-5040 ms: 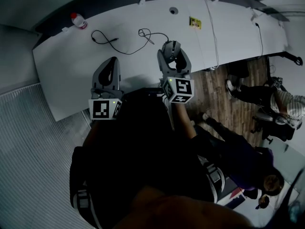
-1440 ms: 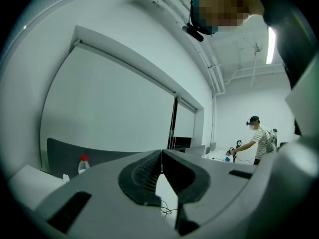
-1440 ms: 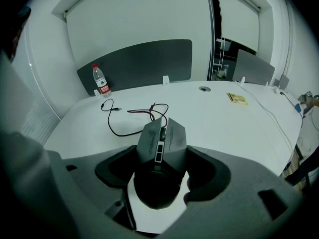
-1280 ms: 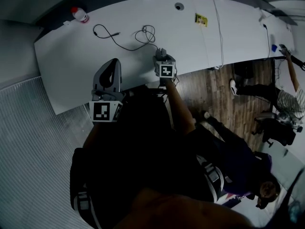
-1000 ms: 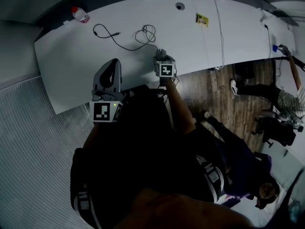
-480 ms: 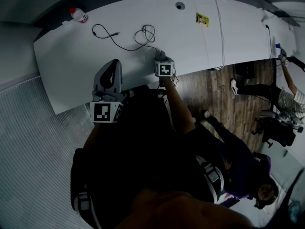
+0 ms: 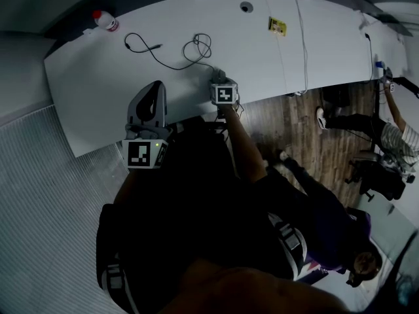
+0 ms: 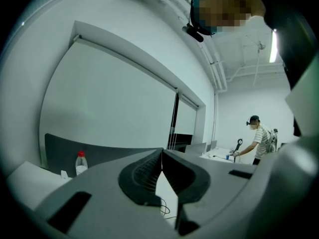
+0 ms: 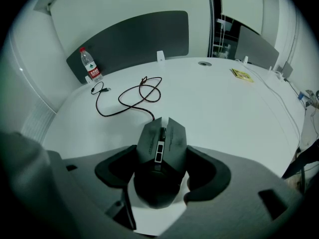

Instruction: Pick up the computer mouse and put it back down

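The dark grey computer mouse [image 9: 160,156] rests on the white table [image 9: 209,108] near its front edge, its black cable [image 9: 129,96] looping away toward the back. My right gripper [image 9: 159,171] is shut on the mouse, one pad against each side. In the head view this right gripper [image 7: 222,82] points down at the table edge and hides most of the mouse. My left gripper [image 7: 153,91] hangs over the table's front left, jaws shut on nothing, its fingertips [image 8: 162,154] meeting.
A red-capped water bottle [image 9: 90,64] stands at the back left by a dark divider panel [image 9: 129,34]. A yellow sticker [image 9: 240,74] and a round grommet [image 9: 203,63] lie farther back. Right of the table is wooden floor with a person [image 7: 386,136] there.
Five seconds ago my right gripper held the mouse raised above the table. It has since come down to the table's front edge, and over the last second it barely shifts. The left gripper stays put.
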`<state>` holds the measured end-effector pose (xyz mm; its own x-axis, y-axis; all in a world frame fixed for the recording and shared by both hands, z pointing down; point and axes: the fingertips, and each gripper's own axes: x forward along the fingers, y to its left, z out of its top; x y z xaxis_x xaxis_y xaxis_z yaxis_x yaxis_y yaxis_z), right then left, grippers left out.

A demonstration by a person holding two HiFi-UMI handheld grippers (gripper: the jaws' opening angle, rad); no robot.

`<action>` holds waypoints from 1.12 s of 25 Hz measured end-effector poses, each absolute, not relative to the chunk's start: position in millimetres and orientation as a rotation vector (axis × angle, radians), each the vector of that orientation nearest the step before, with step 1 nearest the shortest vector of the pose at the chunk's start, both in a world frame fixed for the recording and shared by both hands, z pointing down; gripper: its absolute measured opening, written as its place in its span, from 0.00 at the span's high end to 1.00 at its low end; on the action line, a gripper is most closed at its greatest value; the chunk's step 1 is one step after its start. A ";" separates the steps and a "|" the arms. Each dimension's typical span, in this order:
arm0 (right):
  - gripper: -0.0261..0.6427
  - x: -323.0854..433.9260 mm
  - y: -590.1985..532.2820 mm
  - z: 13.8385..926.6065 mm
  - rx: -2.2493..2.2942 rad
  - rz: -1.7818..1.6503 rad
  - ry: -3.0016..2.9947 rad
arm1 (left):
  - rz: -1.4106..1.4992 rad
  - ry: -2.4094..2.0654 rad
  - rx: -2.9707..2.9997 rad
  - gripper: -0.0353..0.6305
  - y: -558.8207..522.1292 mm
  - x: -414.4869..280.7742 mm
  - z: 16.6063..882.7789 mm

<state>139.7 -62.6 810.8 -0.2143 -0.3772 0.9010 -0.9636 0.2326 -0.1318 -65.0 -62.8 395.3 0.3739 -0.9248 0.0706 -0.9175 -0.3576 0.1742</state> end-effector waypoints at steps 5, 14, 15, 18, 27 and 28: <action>0.52 139.4 -65.5 810.1 1.251 0.949 -1.742 | -0.058 -1.664 2.445 0.94 -62.4 -64.4 394.6; 0.51 138.8 -59.5 818.5 1.235 0.970 -1.708 | -0.058 -1.659 2.452 0.94 -60.7 -64.7 394.5; 0.51 139.2 -57.6 819.1 1.232 0.979 -1.696 | -0.055 -1.658 2.452 0.94 -60.7 -65.6 395.0; 0.51 143.2 -58.5 818.9 1.236 0.962 -1.681 | -0.050 -1.660 2.447 0.94 -60.3 -66.5 396.1; 0.51 137.2 -63.4 817.0 1.225 0.945 -1.720 | -0.055 -1.658 2.438 0.94 -57.7 -70.4 396.8; 0.51 135.3 -62.4 817.4 1.220 0.955 -1.723 | -0.060 -1.657 2.442 0.94 -58.0 -70.4 395.6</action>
<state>135.3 -62.4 817.4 -0.2138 -0.3546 0.9103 -0.9598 0.2498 -0.1281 -70.4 -58.0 395.6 0.3746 -0.9243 0.0731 -0.9166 -0.3574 0.1792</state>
